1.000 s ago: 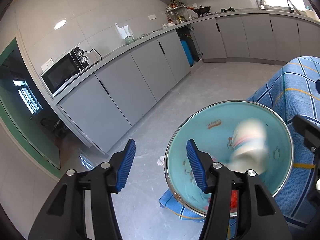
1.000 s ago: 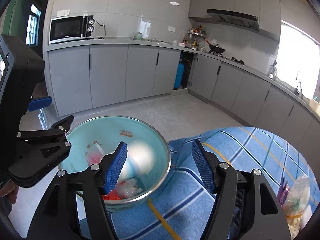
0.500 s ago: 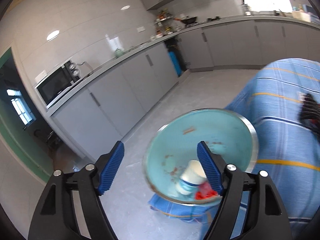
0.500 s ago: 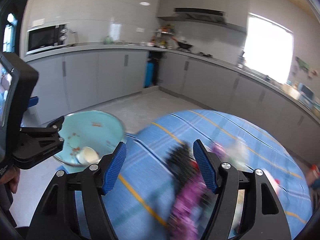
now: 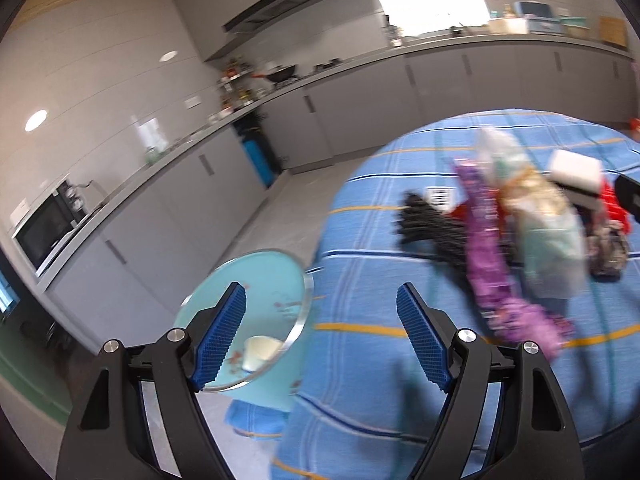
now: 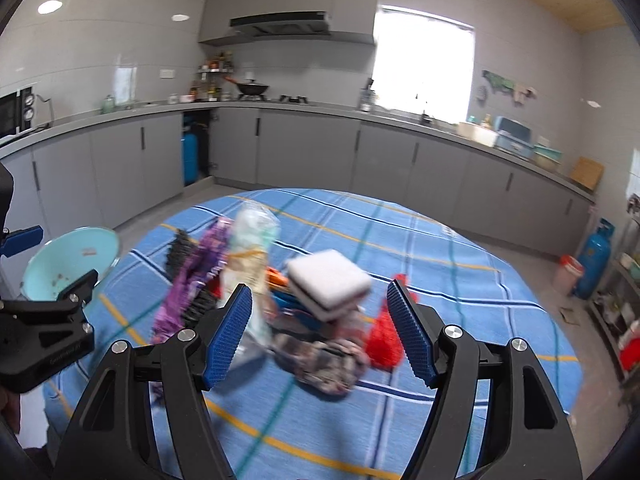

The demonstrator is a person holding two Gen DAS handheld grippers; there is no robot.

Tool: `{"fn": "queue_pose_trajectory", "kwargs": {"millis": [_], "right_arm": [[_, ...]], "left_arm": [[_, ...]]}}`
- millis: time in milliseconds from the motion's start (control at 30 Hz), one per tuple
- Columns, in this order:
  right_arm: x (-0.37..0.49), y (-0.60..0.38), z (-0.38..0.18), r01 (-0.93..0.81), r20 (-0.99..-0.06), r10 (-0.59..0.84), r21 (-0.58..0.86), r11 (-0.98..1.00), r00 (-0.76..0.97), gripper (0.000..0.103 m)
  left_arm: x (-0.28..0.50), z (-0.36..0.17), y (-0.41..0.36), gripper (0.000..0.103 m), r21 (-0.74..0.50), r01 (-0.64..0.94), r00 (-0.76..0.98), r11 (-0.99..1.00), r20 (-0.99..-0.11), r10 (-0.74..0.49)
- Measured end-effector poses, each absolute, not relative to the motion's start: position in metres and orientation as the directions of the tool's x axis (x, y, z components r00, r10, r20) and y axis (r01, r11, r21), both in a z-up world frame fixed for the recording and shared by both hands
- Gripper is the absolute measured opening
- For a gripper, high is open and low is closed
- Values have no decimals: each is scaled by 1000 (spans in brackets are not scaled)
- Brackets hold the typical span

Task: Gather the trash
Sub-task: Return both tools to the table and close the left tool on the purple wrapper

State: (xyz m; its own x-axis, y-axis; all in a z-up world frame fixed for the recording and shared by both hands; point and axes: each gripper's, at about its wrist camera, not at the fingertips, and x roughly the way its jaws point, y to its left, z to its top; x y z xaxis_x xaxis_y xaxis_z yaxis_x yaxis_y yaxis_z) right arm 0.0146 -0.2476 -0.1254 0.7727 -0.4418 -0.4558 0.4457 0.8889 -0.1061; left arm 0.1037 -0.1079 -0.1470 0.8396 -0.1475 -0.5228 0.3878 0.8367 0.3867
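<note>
A light blue bowl sits at the table's left edge with a white cup and red scraps inside; it also shows in the right wrist view. A blurred trash pile lies mid-table: a purple wrapper, a clear plastic bag, a white sponge, a red scrap and a black brush-like item. My left gripper is open and empty by the bowl. My right gripper is open and empty, just before the pile.
The round table has a blue checked cloth. Grey cabinets and a counter run along the walls, with a microwave at left. A blue gas cylinder and red bin stand on the floor at right.
Both grippers swung right, away from the bowl toward the trash pile. The cup that was dropping a second ago now lies in the bowl. The left jaws opened wider.
</note>
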Motion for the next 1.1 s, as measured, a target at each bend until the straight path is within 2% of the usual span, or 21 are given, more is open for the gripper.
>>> {"fn": "queue_pose_trajectory", "kwargs": {"millis": [267,533,600,633,667,700,800,967,1100], "right_arm": [[-11,-270,-149,495,-482,-472,-89,864,738,73],[-13,-276,-160,502,-494,-470,-77,862,731,76],[-11,-277,-162,503,-499,-469,-76,861,729,76],[-10,-277,-163,503,-501,-469,-75,861,728,76],[-10,-277,-164,504,-501,-469,-75,861,727,76],[-9,-277,-165,503,-502,-468,-74,861,727,76],[-9,-276,-166,504,-501,-469,-75,861,727,76],[-12,-276,-163,514,-486,-478,-69,855,731,76],[-14,-275,-157,518,-470,-483,-63,853,739,76]], "left_arm": [[96,-155,-144,77,371,445,807,815,-561,-185],[89,-186,-168,74,351,531,738,771,-639,-218],[86,-188,-170,55,336,557,720,759,-651,-241],[84,-189,-172,50,321,582,703,747,-660,-263],[83,-190,-174,39,316,592,695,741,-665,-272],[83,-191,-176,23,304,610,682,732,-672,-289],[78,-193,-180,1,267,656,642,706,-689,-336],[71,-185,-172,1,259,669,643,696,-671,-368],[63,-165,-158,0,307,636,703,708,-610,-367]]}}
